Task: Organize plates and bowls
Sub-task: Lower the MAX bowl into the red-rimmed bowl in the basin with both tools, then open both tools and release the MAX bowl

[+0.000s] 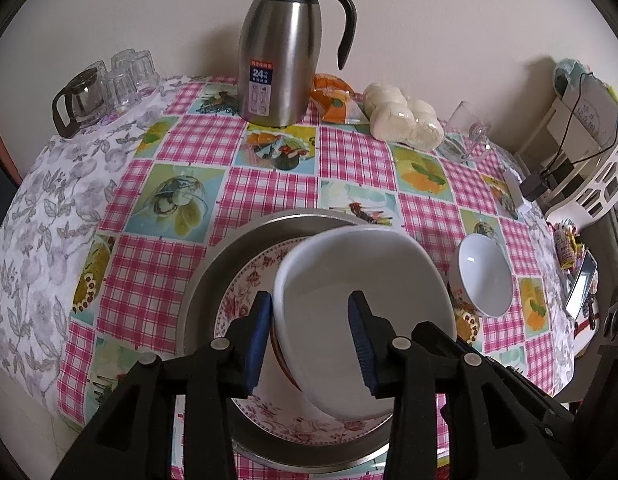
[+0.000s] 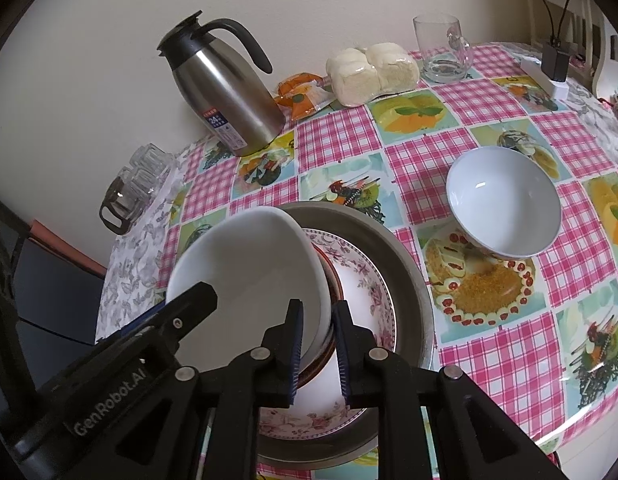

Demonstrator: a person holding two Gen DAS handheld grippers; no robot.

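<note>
The white bowl (image 1: 365, 320) sits tilted in the metal pan (image 1: 213, 264), atop the floral plate (image 1: 245, 284). The left gripper (image 1: 309, 340) straddles its rim, jaws parted, left pad touching. The right gripper (image 2: 317, 352) is pinched narrow on the opposite rim. A second bowl (image 2: 505, 208) stands right of the pan.

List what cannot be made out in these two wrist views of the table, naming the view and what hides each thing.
- Left wrist view: the near side of the flowered plate and of the round metal tray, hidden by the left gripper.
- Right wrist view: the dish under the plain white bowl; only a reddish rim shows.
- Both views: small print on the steel jug's label, too small.
- Right wrist view: whether the right gripper pinches the bowl's rim.
</note>
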